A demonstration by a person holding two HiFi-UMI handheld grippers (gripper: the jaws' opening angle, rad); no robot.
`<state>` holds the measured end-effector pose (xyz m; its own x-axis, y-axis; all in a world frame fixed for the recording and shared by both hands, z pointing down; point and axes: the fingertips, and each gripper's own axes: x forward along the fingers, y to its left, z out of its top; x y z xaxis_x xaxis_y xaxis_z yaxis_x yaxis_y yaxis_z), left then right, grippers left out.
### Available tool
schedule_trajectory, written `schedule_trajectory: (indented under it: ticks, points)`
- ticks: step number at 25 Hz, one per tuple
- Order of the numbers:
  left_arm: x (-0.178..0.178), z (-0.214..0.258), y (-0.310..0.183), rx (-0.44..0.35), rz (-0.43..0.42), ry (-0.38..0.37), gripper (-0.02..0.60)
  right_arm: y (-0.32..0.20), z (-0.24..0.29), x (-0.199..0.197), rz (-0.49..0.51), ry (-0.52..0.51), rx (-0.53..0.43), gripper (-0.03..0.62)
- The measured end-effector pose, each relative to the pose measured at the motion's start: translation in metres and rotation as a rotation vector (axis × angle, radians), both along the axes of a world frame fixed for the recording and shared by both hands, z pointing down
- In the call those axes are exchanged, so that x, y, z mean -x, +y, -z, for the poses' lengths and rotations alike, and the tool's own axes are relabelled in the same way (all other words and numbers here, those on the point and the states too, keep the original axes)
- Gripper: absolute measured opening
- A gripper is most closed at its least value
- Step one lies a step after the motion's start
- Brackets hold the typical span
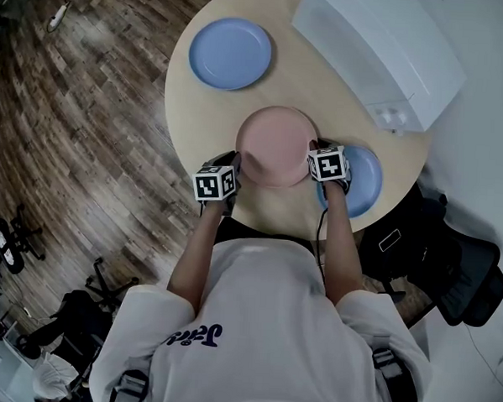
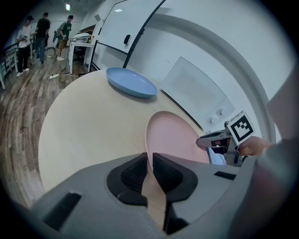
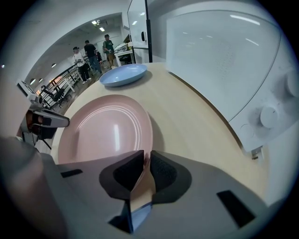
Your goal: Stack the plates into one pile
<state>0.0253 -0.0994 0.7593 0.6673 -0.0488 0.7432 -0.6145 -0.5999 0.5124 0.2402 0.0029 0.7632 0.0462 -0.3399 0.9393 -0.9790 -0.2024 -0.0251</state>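
Pink plate [image 1: 275, 144] in the middle of it all, near the front edge of the round wooden table [image 1: 324, 90], and both grippers are on it. Left gripper [image 2: 150, 167] is clamped onto the plate's left rim, pads pinching the thin edge. Right gripper [image 3: 145, 172] is clenched on the opposite rim, same tight pinch. A blue plate [image 1: 367, 182] lies at the table's right front edge, just beside the right gripper and partly under it. A second blue plate [image 1: 230, 54] sits well apart at the far left edge. White appliance [image 1: 377, 51] fills the far right side of the table.
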Motion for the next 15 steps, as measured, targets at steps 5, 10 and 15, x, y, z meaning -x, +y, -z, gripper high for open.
schedule_trajectory:
  ticks: [5,10,15]
  points:
    - [0.003,-0.001,0.001,0.010,0.044,-0.003,0.035,0.002,0.006,0.003,-0.032,0.003,-0.014,0.048]
    - [0.015,0.001,0.004,0.025,0.082,-0.010,0.031,0.001,0.013,0.013,-0.045,0.003,-0.029,0.041]
    - [0.027,0.017,-0.005,0.001,0.118,0.009,0.029,-0.008,0.026,0.023,-0.032,-0.004,-0.047,0.041]
